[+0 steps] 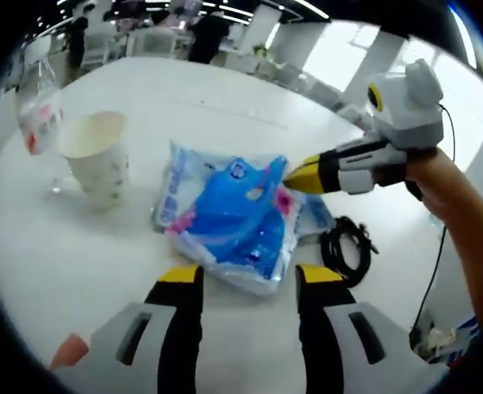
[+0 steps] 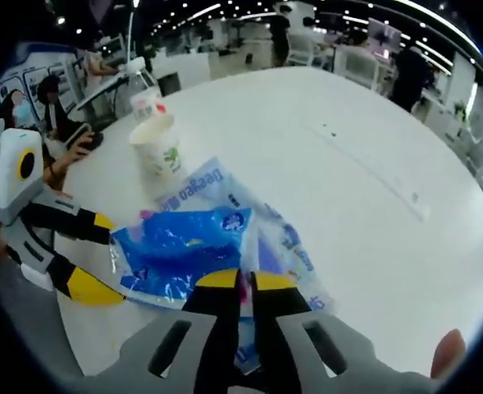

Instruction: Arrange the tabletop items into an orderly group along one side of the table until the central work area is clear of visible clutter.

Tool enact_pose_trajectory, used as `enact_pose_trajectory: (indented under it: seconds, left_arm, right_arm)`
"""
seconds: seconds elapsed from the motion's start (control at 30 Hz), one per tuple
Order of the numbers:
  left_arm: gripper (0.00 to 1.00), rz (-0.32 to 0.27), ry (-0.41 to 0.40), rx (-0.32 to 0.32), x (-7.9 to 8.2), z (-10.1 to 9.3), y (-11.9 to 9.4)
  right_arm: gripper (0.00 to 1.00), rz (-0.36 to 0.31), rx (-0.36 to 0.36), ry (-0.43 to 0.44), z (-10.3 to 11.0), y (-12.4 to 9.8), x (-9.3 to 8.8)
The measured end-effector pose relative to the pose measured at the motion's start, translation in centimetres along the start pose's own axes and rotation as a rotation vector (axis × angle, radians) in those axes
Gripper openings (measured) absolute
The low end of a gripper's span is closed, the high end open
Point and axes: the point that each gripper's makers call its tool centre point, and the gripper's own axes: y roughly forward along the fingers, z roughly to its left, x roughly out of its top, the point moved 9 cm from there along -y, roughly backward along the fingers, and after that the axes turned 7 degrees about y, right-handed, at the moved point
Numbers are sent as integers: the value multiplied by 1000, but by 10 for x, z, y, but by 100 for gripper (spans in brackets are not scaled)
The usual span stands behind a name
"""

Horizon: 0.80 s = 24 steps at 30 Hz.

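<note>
Right gripper (image 2: pixel 245 291) has its jaws pinched nearly together on a fold of the blue tissue pack (image 2: pixel 188 246), pink bit of wrapper showing between the yellow tips; from the left gripper view the same gripper (image 1: pixel 294 175) comes in from the right, yellow tip pressed into the pack's upper right corner (image 1: pixel 237 213). Left gripper (image 1: pixel 245 279) stands wide apart, jaws straddling the near edge of the pack, not closed on anything; whether the tips touch the wrapper cannot be told. In the right gripper view it (image 2: pixel 89 254) enters from the left, its two yellow-tipped jaws spread either side of the pack's left end. Blue pack lies on a second, paler tissue pack (image 2: pixel 286 238) with printed lettering, both flat on the white worktop (image 2: pixel 372 164). In the left gripper view the blue pack's long axis runs diagonally from near right to far left. Paper cup (image 1: pixel 97 156) stands upright just left of the packs, a clear plastic bottle (image 1: pixel 38 111) with red label behind it, near but apart. Left gripper view also gives a coiled black cable (image 1: pixel 348 246) on the worktop right of the packs. Right gripper view gives the cup (image 2: pixel 159 144) and bottle (image 2: pixel 145 94) beyond the packs, and people seated at the far edge.
</note>
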Motion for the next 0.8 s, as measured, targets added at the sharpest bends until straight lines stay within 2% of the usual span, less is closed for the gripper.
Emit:
enact_pose_trajectory:
  seconds: [0.3, 0.4, 0.6, 0.8]
  left_arm:
    - [32, -9, -8, 31, 2, 10, 0]
    - [25, -5, -6, 33, 2, 13, 1]
    - [24, -7, -11, 34, 1, 15, 2]
    - [21, -6, -7, 42, 2, 18, 3]
  right_arm:
    - [3, 1, 13, 19, 5, -2, -3]
    - [4, 0, 13, 18, 6, -2, -3]
    - [9, 7, 11, 7, 5, 3, -7]
    - [5, 12, 17, 13, 6, 4, -8]
